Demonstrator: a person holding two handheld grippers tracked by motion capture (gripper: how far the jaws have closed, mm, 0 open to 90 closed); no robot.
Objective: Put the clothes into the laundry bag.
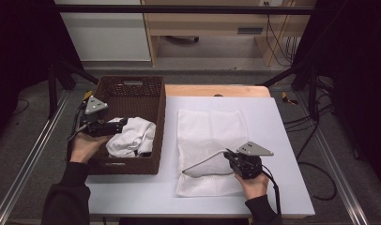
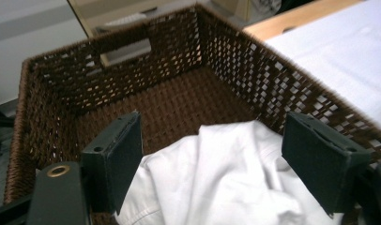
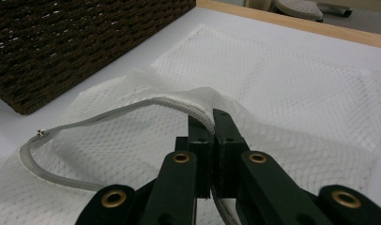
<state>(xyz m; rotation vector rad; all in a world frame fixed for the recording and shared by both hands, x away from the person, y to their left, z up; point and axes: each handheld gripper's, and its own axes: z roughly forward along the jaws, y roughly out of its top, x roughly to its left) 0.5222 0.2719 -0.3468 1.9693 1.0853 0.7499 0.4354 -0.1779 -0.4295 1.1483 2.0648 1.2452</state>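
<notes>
Mesh bag (image 1: pixel 212 140): white, lying flat on the table's white top, just right of the basket; its near edge is lifted where the right gripper holds it.
Zipper (image 3: pixel 132 107): grey, running along the bag's open mouth; it rises in an arc from the table to the right gripper's jaws, and the mouth gapes below it.
Right gripper (image 3: pixel 212 123): jaws closed tight on the zipper edge of the bag, the mesh pinched between them; in the high view it sits at the bag's near right corner (image 1: pixel 232 157), held by the person's right hand (image 1: pixel 253 183).
Garment (image 1: pixel 131 136): white cloth, crumpled in the near half of the basket.
Left gripper (image 2: pixel 212 154): jaws spread wide, one on each side of the garment's top fold, just above the cloth; whether they touch it cannot be told.
Basket (image 1: pixel 153 89): dark brown wicker, rectangular, with a handle slot in its far wall, standing on the table's left side; its far half is bare weave.
Table (image 1: pixel 282 140): white top with a wooden strip along the far edge.
</notes>
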